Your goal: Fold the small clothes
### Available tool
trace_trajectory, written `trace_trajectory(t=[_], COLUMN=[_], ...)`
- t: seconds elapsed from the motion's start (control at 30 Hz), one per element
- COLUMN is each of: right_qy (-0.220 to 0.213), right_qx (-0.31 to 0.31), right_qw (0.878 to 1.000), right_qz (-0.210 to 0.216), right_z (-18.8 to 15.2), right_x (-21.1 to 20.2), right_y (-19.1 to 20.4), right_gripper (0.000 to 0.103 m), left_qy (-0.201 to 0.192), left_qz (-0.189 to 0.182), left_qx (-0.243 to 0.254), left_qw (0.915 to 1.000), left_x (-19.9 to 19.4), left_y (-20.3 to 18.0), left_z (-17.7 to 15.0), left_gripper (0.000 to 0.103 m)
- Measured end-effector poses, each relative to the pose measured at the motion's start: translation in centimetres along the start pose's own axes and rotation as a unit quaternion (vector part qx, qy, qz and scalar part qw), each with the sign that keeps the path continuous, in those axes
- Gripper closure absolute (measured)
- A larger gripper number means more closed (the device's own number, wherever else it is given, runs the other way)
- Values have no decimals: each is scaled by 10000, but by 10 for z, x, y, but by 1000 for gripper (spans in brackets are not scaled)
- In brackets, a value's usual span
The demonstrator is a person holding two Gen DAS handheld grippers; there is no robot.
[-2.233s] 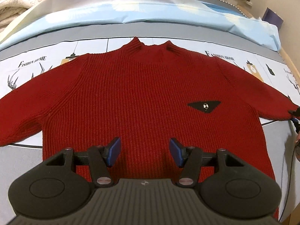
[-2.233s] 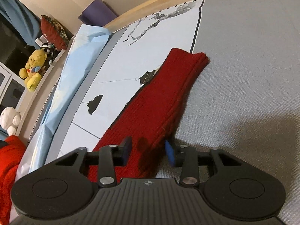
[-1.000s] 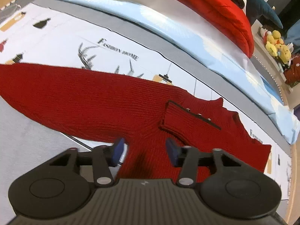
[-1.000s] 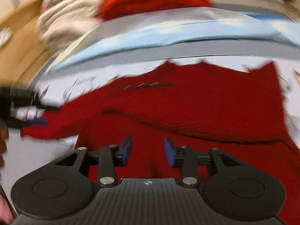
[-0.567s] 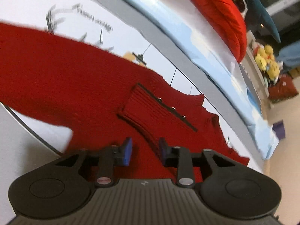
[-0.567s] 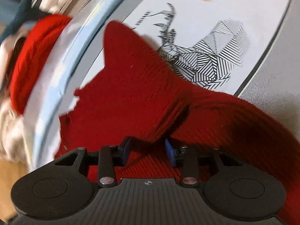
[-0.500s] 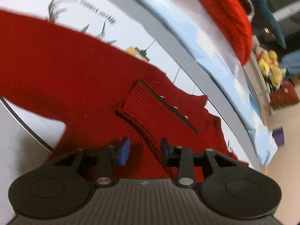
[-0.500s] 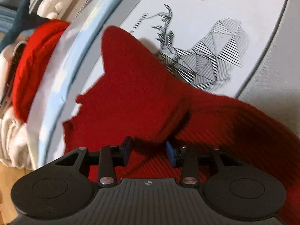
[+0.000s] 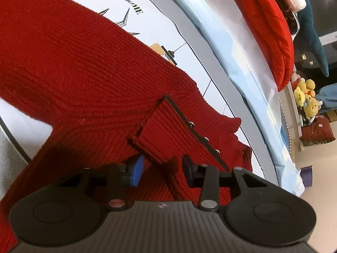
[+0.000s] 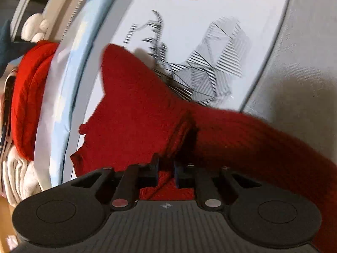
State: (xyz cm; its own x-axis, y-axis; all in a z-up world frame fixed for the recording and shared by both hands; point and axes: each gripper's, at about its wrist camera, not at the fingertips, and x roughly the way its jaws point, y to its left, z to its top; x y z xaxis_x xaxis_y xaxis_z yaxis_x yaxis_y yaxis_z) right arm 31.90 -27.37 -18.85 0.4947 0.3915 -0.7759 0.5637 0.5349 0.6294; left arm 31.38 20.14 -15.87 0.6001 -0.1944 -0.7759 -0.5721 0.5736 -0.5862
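Red sweater (image 9: 88, 80) on a bed (image 10: 299, 67), both grippers angled down.
Right gripper (image 10: 166, 171) has just been closing, knit pinched between; grip point hidden. Left gripper (image 9: 162, 169) apart over cloth.

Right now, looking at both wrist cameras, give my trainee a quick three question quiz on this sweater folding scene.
1. True or false: the right tongs are pinched on a fold of the red sweater.
2. In the left wrist view, what runs along the buttoned flap: A zipper, B small metal studs, C lace?
3. Fill in: the left tongs stand ____ over the knit.

Key: 1 true. 2 B. 3 open.
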Motion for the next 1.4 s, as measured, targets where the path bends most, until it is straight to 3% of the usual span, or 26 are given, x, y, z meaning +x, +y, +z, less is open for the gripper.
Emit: trace_trajectory(t=[0.17, 0.3, 0.4, 0.47, 0.5, 0.57, 0.63, 0.67, 0.7, 0.73, 0.8, 0.87, 0.9, 0.93, 0.97, 1.1, 1.17, 1.3, 1.4], right_qy=[-314, -780, -1176, -1451, -1491, -1255, -767, -525, -442, -450, -520, -645, -683, -687, -683, -812, -923, -766, -941], right_qx=[-452, -971, -1373, -1645, -1704, -1778, -1694, -1551, -1423, -1300, -1209, -1314, -1389, -1418, -1417, -1505, -1818, -2428, -3005], right_qw=[9982, 9901, 9819, 9747, 9735, 9760, 9825, 9862, 9881, 9894, 9897, 9873, 9859, 9855, 9856, 9840, 9785, 9667, 9488], right_qz=[-233, -648, -573, -437, -324, -71, -100, -246, -392, -458, -555, -610, -641, -635, -620, -496, -295, 263, 233], right_z=[-14, -30, -42, -44, -43, -36, -27, -21, -18, -14, -8, -7, -7, -7, -7, -6, -7, -6, -6], right_x=[-11, -23, -35, -39, -40, -29, -9, 2, 8, 11, 11, 9, 8, 9, 9, 9, 6, 8, 11], right_y=[22, 38, 49, 57, 58, 59, 54, 46, 38, 31, 26, 29, 32, 33, 35, 45, 55, 71, 84], right_gripper=[78, 77, 77, 76, 75, 66, 67, 73, 81, 99, 103, 103, 103, 100, 100, 89, 64, 62, 62], left_qy=[-134, -758, -1360, -1356, -1165, -877, -1022, -1156, -1309, -1405, -1361, -867, -422, -8, 107, -180, -382, -304, -250], left_qz=[73, 282, 680, 1014, 1238, 1543, 1819, 1865, 1853, 1781, 1499, 1256, 1230, 1352, 1441, 1184, 1068, 1034, 974], left_qx=[420, 1023, 1208, 1249, 1217, 1043, 1086, 1205, 1360, 1518, 1743, 1783, 1668, 1501, 1384, 1403, 1515, 1430, 1410], left_qw=[9990, 9915, 9810, 9776, 9779, 9786, 9719, 9682, 9644, 9620, 9637, 9721, 9774, 9794, 9798, 9828, 9819, 9838, 9849], left_x=[1, -29, -63, -68, -63, -53, -56, -59, -62, -63, -60, -43, -31, -17, -11, -24, -33, -31, -32], left_y=[-5, -30, -48, -49, -46, -40, -39, -43, -48, -54, -58, -52, -43, -33, -25, -33, -37, -38, -39], left_z=[1, 0, -6, -8, -8, -7, -7, -7, -8, -8, -7, -3, 0, 1, 1, 9, 10, 9, 10], left_gripper=[92, 95, 94, 91, 90, 90, 90, 90, 90, 90, 90, 82, 78, 76, 83, 76, 72, 72, 72])
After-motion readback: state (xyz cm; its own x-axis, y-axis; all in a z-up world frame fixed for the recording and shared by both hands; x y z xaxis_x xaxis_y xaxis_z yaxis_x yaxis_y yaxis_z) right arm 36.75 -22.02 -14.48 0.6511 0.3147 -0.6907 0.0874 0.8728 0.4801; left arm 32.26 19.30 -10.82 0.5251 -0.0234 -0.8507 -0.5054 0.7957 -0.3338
